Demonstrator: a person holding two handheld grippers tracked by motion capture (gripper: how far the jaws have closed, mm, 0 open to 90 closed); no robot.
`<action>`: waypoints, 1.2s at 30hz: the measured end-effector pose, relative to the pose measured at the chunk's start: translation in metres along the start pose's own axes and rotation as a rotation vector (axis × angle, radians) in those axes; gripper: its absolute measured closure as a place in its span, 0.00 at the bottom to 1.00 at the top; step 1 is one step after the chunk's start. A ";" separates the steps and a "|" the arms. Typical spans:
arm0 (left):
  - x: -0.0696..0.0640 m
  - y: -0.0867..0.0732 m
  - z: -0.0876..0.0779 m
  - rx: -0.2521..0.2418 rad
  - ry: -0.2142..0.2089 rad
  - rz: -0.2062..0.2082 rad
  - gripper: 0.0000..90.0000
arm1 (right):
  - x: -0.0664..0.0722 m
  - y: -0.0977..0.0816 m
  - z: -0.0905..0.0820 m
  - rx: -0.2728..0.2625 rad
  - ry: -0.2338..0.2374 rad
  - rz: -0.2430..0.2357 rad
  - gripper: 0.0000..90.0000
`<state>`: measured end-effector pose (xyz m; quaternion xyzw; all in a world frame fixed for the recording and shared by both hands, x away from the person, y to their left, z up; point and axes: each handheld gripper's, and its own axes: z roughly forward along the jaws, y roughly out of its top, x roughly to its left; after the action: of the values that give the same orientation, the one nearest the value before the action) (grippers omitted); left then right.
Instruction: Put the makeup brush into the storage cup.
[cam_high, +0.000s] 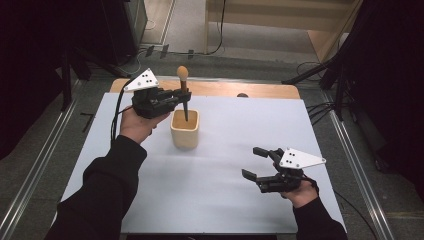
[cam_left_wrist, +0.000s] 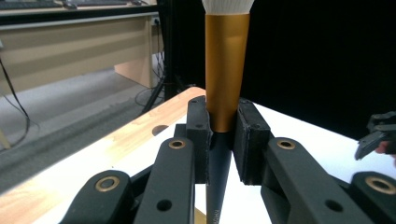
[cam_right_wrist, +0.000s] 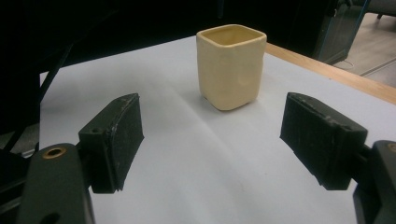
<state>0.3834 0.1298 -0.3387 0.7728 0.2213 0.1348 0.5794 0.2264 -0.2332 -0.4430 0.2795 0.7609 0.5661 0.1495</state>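
Left tongs (cam_high: 181, 96) clamping brush (cam_high: 183, 80) above cup (cam_high: 185, 131)

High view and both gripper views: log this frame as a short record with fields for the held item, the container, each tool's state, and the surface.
held item: makeup brush, upright, bristles up, handle tip down over the cup's opening
container: cream square cup, standing upright, nothing seen inside
left tool: shut on the brush where gold ferrule meets dark handle
right tool: open, nothing between its jaws, apart from the cup
surface: white sheet on a wooden table
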 end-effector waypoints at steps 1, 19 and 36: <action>0.000 -0.001 0.002 0.007 0.008 0.009 0.87 | 0.000 0.000 0.000 0.002 0.001 0.002 0.24; 0.009 -0.020 0.009 0.038 0.033 -0.010 0.87 | 0.000 0.000 -0.001 -0.003 0.002 0.000 0.24; 0.009 -0.033 0.010 0.050 0.036 -0.017 0.87 | 0.000 -0.001 0.001 0.007 0.003 0.001 0.24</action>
<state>0.3898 0.1341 -0.3739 0.7824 0.2418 0.1383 0.5570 0.2269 -0.2327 -0.4440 0.2795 0.7631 0.5639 0.1469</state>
